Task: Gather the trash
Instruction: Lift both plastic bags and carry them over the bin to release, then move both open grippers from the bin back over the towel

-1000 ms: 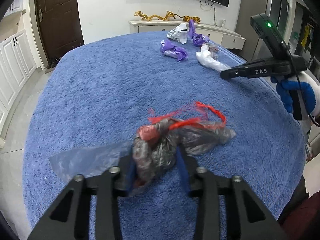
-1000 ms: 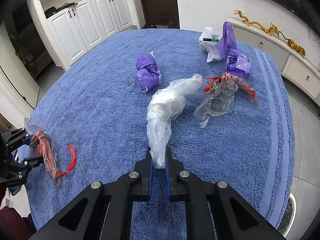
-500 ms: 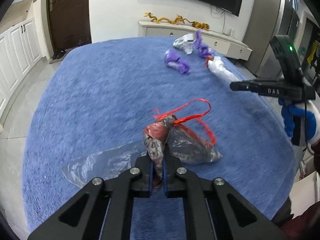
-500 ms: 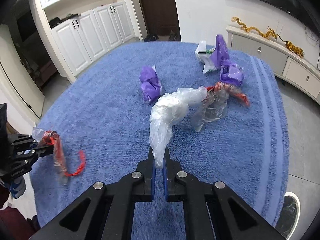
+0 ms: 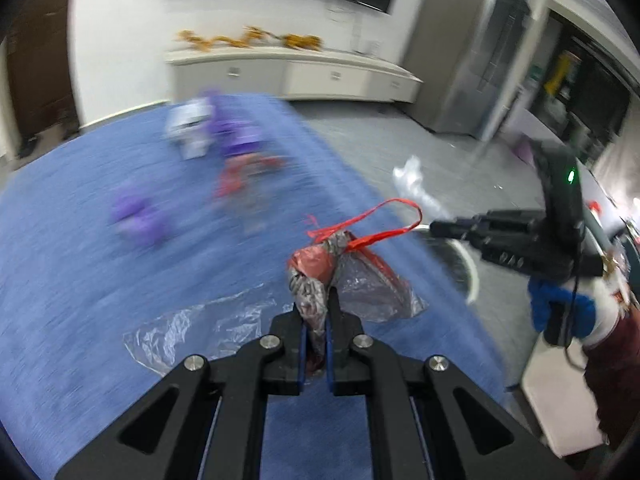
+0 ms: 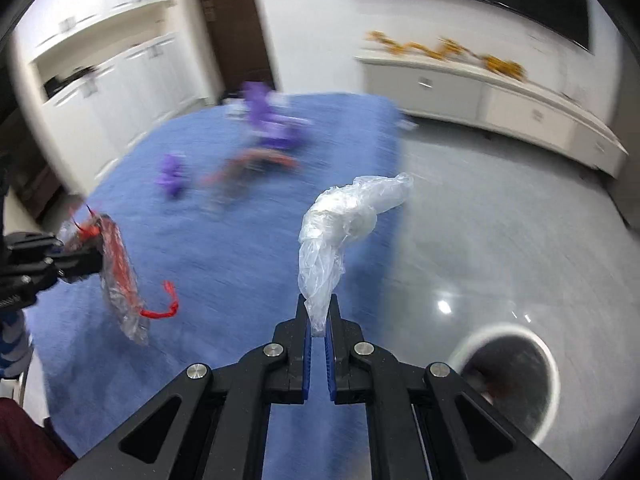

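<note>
Evidently mid-carry: held a red-stringed bag (image 5: 320,268) aloft above the desk (image 5: 80,280), its neck pinched tight in the left tool (image 5: 316,312). Gripped a clear bag (image 6: 344,220) likewise in the right tool (image 6: 319,312), out past the desk edge over the floor (image 6: 500,220). Judged as hauling to the bin (image 6: 550,360), low right. Called next for hovering each tool over its mouth, then spreading. Purple wads (image 5: 138,216) yet to collect.

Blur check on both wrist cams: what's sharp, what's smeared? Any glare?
Left wrist: left gripper and its red-handled bag sharp; blue cloth and purple trash smeared. Right wrist: right gripper and clear bag sharp; background streaked, glare spots on floor.
</note>
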